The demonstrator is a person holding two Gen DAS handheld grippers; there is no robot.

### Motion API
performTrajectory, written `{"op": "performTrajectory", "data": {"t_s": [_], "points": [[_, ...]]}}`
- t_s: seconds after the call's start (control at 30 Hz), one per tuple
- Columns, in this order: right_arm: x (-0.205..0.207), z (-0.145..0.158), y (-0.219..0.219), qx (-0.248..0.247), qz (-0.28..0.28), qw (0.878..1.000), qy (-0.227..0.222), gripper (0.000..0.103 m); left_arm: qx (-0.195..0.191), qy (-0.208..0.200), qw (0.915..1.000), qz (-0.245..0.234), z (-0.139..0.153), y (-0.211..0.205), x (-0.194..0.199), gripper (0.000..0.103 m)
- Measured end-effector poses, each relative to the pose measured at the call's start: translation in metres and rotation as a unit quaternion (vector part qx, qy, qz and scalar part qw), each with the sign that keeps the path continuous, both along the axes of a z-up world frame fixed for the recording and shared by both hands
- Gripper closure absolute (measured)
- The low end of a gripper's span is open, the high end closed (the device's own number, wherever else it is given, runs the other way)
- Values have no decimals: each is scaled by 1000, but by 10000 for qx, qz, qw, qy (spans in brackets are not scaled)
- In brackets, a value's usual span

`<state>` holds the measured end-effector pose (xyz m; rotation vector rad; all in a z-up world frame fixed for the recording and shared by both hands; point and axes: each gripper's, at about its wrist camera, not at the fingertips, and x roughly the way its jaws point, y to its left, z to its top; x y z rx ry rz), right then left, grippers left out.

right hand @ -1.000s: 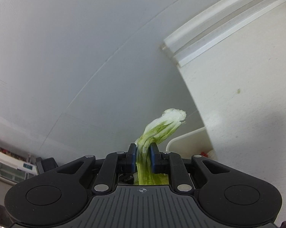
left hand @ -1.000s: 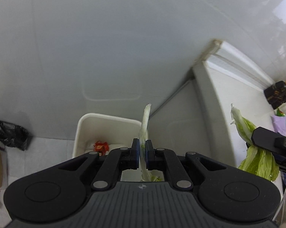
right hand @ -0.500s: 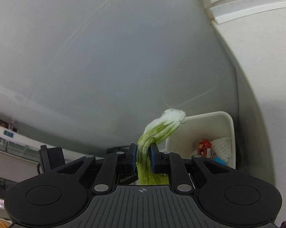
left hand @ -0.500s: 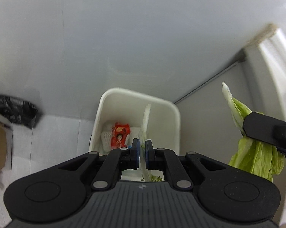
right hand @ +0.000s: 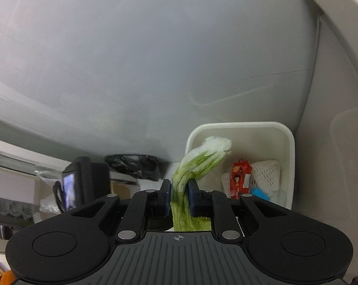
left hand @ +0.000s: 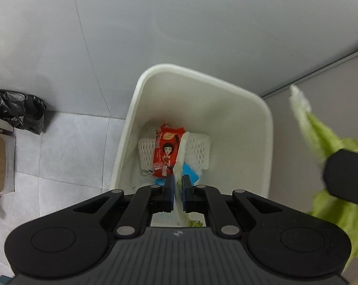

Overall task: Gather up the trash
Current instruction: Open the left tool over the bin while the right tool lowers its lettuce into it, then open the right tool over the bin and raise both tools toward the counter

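Left wrist view: left gripper (left hand: 177, 187) is pinching a pale leaf strip (left hand: 181, 152) directly above the bin (left hand: 198, 76); right gripper (right hand: 179, 197), clamping lettuce (right hand: 198, 163), is hanging lower left of it.

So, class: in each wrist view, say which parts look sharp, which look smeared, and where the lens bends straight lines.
Left wrist view: the red snack wrapper in the white plastic bin is sharp; the green cabbage leaf at right is smeared. Right wrist view: the pale-stemmed cabbage leaf is crisp; the wall seams bow towards the edges.
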<state>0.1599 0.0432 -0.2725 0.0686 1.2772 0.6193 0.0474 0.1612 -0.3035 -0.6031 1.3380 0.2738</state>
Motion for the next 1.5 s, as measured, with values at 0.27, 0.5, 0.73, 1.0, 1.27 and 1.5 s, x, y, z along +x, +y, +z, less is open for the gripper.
{"op": "performTrajectory", "data": {"t_s": [0.27,0.5,0.73,1.0,1.27,1.5], "points": [[21,-16,-1,-162,-9,9999,38,88,124,175,9994,-277,-12,-4,10,74],[32,-26,0,-245,-33,9996,110,87,253,300,9987,-313,-12,-8,6,57],[37,-36,3,-303,-54,9994,160,86,335,407,9980,-337,-8,-9,1,52],[43,-41,3,-296,-291,9987,308,65,411,510,9971,-383,-9,-8,1,45],[42,-34,0,-191,-326,9989,282,37,471,543,9966,-401,-4,-10,1,39],[39,-21,1,-233,-276,9992,167,26,484,493,9969,-372,7,-11,9,30]]}}
